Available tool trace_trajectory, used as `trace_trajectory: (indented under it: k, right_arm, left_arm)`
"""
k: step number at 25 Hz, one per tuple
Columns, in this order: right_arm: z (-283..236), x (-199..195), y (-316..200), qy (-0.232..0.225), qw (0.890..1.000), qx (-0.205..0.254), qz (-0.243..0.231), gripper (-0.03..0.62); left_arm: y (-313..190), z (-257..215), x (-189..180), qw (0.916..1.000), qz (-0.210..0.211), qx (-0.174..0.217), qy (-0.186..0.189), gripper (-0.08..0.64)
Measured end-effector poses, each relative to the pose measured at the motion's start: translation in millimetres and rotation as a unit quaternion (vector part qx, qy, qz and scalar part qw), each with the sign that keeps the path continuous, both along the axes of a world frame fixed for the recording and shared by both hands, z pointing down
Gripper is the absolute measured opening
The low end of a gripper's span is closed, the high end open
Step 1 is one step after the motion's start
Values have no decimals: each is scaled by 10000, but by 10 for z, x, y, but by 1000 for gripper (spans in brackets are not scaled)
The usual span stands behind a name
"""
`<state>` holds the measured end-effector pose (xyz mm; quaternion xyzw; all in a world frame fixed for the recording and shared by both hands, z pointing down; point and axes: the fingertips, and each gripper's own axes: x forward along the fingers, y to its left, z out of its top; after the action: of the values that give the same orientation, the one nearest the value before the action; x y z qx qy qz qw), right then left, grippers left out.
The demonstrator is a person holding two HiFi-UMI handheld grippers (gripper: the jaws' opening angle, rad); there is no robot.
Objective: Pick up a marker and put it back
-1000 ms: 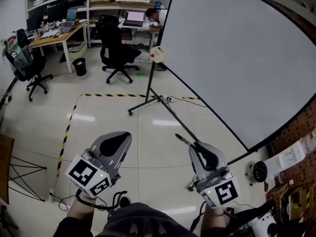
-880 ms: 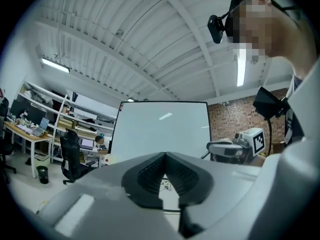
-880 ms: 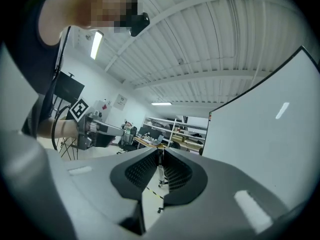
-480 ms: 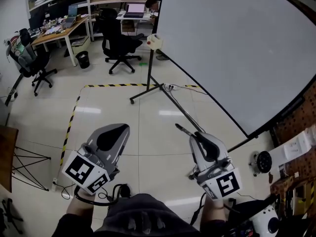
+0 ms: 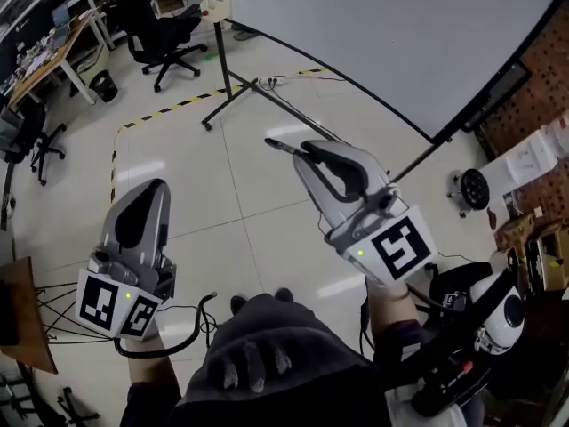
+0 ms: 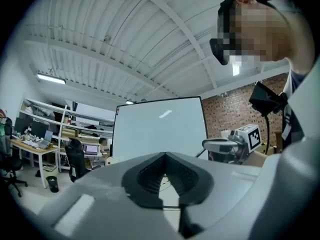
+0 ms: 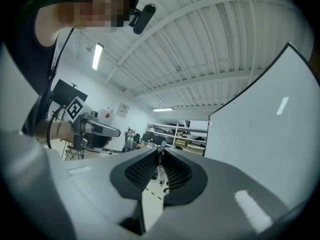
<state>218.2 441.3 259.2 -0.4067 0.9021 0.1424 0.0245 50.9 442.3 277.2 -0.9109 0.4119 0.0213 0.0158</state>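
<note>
My right gripper (image 5: 305,150) is shut on a thin black marker (image 5: 278,144), whose end pokes out past the jaw tips toward the whiteboard stand (image 5: 233,87). In the right gripper view the marker (image 7: 160,160) shows as a dark sliver pinched between the ribbed pads. The big whiteboard (image 5: 382,25) fills the upper right, and its face (image 7: 270,129) lies close on the right. My left gripper (image 5: 151,188) hangs over the floor at lower left with its jaw tips together and nothing between them. That left gripper (image 6: 163,155) points level at the whiteboard (image 6: 159,130).
Tiled floor with a yellow-black tape line (image 5: 169,107). Office chairs (image 5: 164,27) and desks (image 5: 49,56) stand at the upper left. A wooden table corner (image 5: 22,318) sits at the left edge. A brick wall with equipment (image 5: 533,176) is on the right. A person sits at a far desk (image 6: 102,145).
The head view has swung, so the whiteboard now sits higher and further right. Both grippers drifted sideways; the right one, still gripping the marker, now looms larger and higher in the view.
</note>
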Motion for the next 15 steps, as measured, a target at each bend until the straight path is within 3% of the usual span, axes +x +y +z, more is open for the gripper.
trace_trajectory:
  k: [15]
  right_arm:
    - [25, 103, -15, -194, 9992, -73, 328, 40]
  left_arm:
    - [-138, 132, 25, 9995, 232, -125, -170, 6]
